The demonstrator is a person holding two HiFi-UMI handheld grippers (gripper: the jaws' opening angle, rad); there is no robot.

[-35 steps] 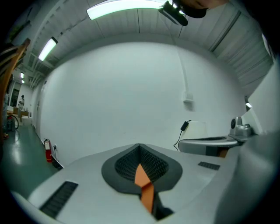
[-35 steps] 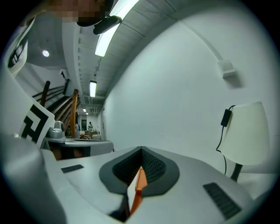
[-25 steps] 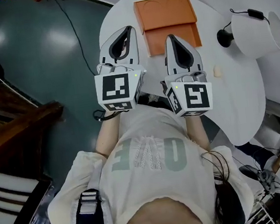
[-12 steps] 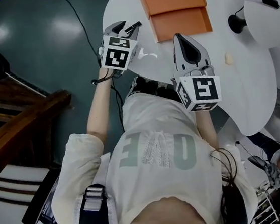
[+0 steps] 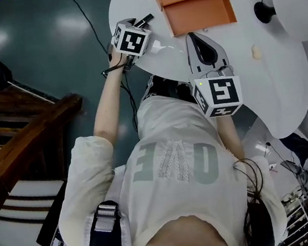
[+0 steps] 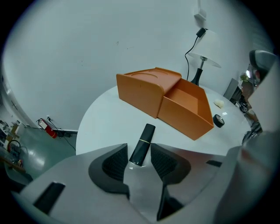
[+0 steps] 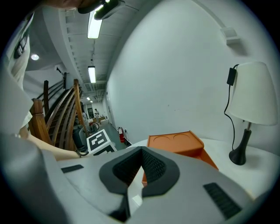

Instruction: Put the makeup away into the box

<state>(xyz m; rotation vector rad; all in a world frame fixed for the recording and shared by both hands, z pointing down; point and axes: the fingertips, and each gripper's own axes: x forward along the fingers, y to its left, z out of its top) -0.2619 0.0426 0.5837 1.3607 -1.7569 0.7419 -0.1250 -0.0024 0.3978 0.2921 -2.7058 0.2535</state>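
**Left fingers straddle the lipstick tube, ready to close**

The step in hand appears to be the grasp of the black cylindrical lipstick tube with a thin gold band, which lies on its side on the round white table, in front of the orange plastic box and apart from it. The left gripper points down at it. Its fingers have just been opening and stand apart, with the near end of the tube between them; neither pad looks to press on it.

To do this well, the fingers likely need to sink a little further, so the pads meet the tube's round sides squarely instead of catching its end. They should then close gently, since a smooth cylinder can roll or squirt out. The tube lies slightly slanted across the gap, so a small roll of the wrist would help line it up.

The box's open tray waits just beyond. The right gripper hovers above the table with its fingers together, holding nothing.
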